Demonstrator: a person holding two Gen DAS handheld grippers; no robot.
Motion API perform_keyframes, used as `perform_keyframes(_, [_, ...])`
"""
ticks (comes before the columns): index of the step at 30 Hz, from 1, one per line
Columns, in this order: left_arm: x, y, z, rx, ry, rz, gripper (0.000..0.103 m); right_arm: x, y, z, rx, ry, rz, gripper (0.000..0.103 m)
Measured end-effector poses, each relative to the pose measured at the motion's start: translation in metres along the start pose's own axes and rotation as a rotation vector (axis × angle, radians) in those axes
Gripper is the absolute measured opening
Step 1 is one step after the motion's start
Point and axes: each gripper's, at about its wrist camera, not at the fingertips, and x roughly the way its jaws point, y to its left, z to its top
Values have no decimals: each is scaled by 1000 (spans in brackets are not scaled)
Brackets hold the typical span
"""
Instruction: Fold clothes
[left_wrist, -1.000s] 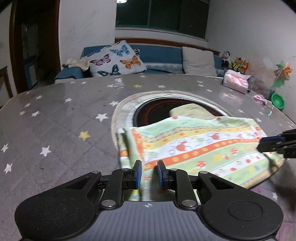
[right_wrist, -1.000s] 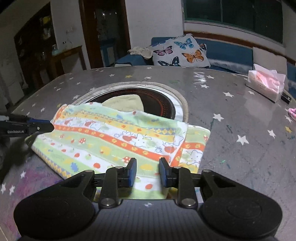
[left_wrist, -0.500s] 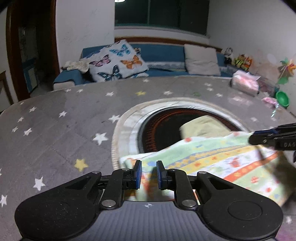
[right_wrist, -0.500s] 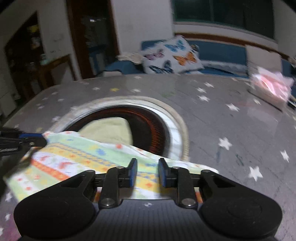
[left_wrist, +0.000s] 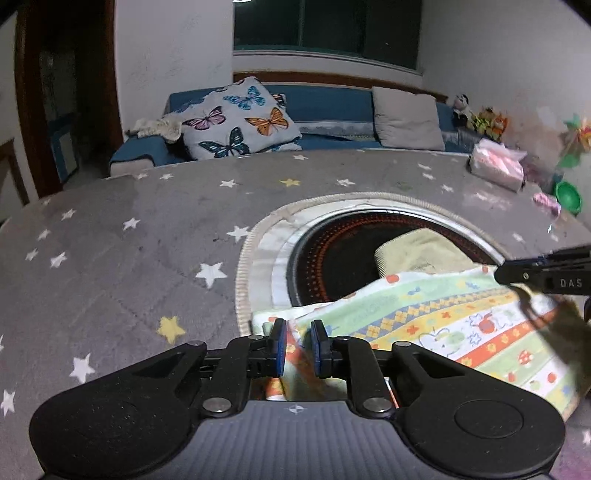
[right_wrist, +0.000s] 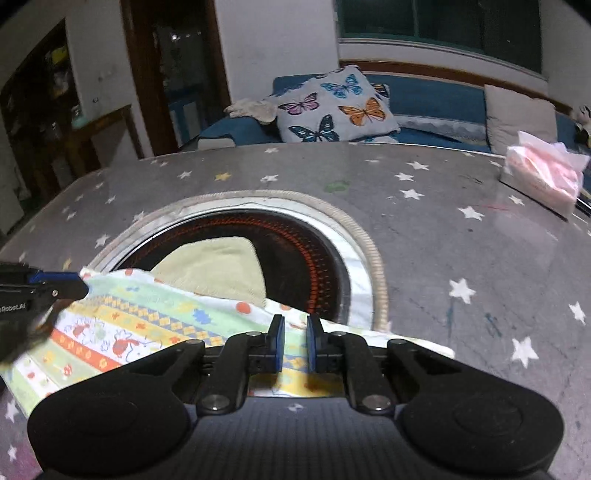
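A colourful striped cloth (left_wrist: 461, 325) with cartoon prints lies on the grey star-patterned table (left_wrist: 147, 240), partly over the round dark heater well (left_wrist: 351, 240). My left gripper (left_wrist: 294, 345) is shut on the cloth's near left corner, fabric bunched between its blue pads. My right gripper (right_wrist: 293, 339) is shut on the cloth's (right_wrist: 147, 325) near right edge. Each gripper's tip shows in the other's view, the right one (left_wrist: 535, 273) and the left one (right_wrist: 44, 288). A pale yellow cloth (right_wrist: 218, 269) lies in the well behind.
A pink tissue pack (right_wrist: 543, 177) sits at the table's far right. A green bowl (left_wrist: 569, 195) and toys are by the right edge. A blue sofa with a butterfly cushion (left_wrist: 240, 118) stands beyond the table.
Both grippers have moved forward over the table with the cloth's near edge in them, carrying it toward the far edge. The cloth now covers less table in front.
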Motion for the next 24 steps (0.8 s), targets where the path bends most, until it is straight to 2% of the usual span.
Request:
perform_keyframes(2, [-6, 5, 2, -15, -10, 15, 19, -10, 5, 1, -26, -11, 8, 13])
perform_keyframes(4, [-13, 11, 4, -43, -19, 28, 28, -19, 14, 2, -62, -20, 30, 15])
perform_keyframes(6, [-20, 16, 5, -68, -29, 37, 49, -27, 27, 1, -105, -28, 63, 17])
perform_keyframes(10, [-34, 23, 5, -102, -43, 62, 59, -43, 66, -4, -225, -36, 161, 28])
perform_keyframes(12, [-39, 27, 3, -123, -43, 73, 71, -47, 91, -11, -294, -36, 219, 30])
perform_keyframes(15, [-45, 33, -1, -168, -35, 72, 72, -52, 131, -23, -417, -35, 302, 35])
perform_keyframes(17, [-47, 37, -6, -203, -22, 68, 73, -52, 154, -31, -487, -30, 338, 41])
perform_keyframes(19, [-50, 41, -11, -244, -10, 56, 74, -49, 173, -40, -548, -21, 365, 42])
perform_keyframes(24, [-59, 52, -24, -376, 9, -9, 76, -40, 207, -59, -681, -34, 332, 44])
